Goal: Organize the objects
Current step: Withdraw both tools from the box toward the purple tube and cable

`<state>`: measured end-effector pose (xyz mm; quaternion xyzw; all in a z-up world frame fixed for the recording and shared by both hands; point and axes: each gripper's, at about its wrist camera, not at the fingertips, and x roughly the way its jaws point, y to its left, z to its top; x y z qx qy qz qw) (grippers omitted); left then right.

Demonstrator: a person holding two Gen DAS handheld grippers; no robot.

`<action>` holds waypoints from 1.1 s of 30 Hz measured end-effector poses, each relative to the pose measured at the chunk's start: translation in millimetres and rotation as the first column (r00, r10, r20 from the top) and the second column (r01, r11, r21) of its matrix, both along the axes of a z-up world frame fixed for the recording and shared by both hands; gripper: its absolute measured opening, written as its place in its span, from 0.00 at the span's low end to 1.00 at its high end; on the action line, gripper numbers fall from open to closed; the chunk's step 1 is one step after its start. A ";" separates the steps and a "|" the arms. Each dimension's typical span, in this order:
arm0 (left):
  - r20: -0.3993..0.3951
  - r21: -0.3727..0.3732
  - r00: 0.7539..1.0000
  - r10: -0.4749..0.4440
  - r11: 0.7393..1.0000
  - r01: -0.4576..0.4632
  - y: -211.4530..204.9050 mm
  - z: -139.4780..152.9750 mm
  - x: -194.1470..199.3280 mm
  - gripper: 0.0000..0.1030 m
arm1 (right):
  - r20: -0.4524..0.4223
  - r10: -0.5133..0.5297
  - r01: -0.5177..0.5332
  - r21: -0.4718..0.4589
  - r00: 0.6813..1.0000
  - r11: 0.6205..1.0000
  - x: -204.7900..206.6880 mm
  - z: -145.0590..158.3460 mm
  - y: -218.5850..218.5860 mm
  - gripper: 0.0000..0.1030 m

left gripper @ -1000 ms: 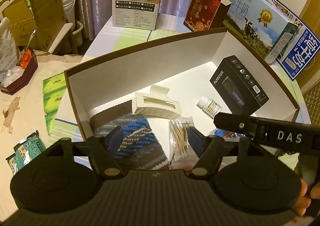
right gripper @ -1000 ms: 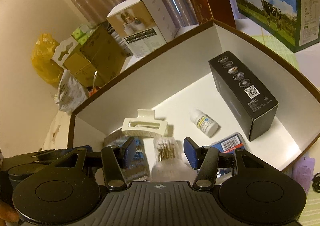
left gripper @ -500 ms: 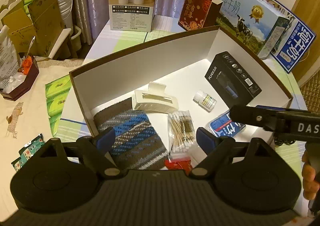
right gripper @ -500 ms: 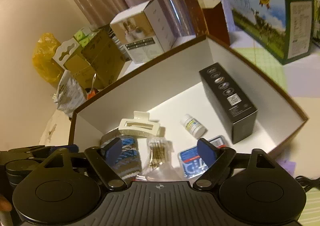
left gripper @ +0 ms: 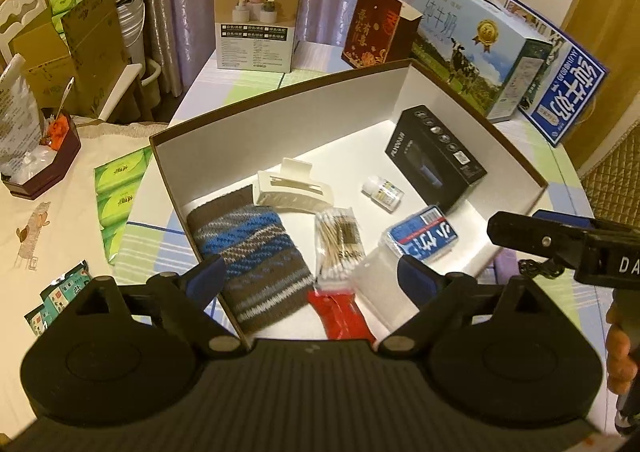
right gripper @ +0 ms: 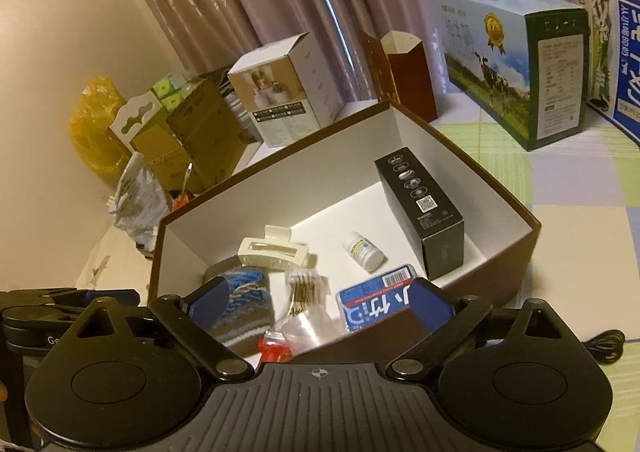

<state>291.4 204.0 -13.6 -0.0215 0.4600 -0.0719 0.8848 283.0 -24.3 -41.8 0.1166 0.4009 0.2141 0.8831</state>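
Pulling back from the brown-rimmed white cardboard box [left gripper: 280, 108], both grippers now sit higher and farther from its contents than a second ago, when their fingers were low inside the near end around the clear bag of cotton swabs [left gripper: 339, 240]. The left gripper [left gripper: 312, 276] has its blue-padded jaws spread wide and holds nothing; the right gripper [right gripper: 316, 300] is equally wide open and empty, its black body also showing at the right edge of the left wrist view.

Everything lies loose on the box floor: a brown-and-blue knitted pouch [left gripper: 252, 252] at lower centre, a cream plastic hair claw [left gripper: 292, 190] just above it, the swab bag to the right of the pouch, a small white bottle with a yellow label [left gripper: 382, 192], a blue tissue packet [left gripper: 420, 238], and a long black carton [left gripper: 436, 156] along the right wall. A red wrapper [left gripper: 340, 312] peeks out at the near edge, beneath the swab bag's clear end.

Since the jaws have widened and come away with nothing in them, the swab bag looks to have just been set down. By that reading, this placement is finished, and the items already gathered suggest the organizing is well along or complete.
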 end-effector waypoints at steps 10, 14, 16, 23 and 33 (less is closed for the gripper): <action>0.019 -0.007 1.000 -0.022 1.000 0.022 -17.2 10.5 -35.7 0.88 | 0.017 -0.009 0.009 0.006 1.000 1.000 -31.9 11.1 -17.3 0.93; 0.011 -0.005 1.000 -0.027 1.000 0.027 -26.3 9.6 -50.7 0.88 | 0.013 -0.012 0.012 0.010 1.000 1.000 -46.1 11.3 -27.2 0.93; 0.009 -0.004 0.999 -0.031 1.000 0.031 -31.0 9.7 -58.7 0.88 | 0.010 -0.013 0.012 0.011 1.000 1.000 -53.7 11.5 -33.1 0.93; 0.007 0.000 0.999 -0.040 0.999 0.040 -51.8 11.2 -82.3 0.88 | 0.002 -0.016 0.016 0.009 1.000 1.000 -80.9 11.2 -56.5 0.93; -0.005 0.013 0.999 -0.036 0.999 0.036 -85.5 7.2 -113.0 0.88 | -0.029 -0.022 0.022 0.002 0.999 1.000 -114.6 5.6 -94.1 0.94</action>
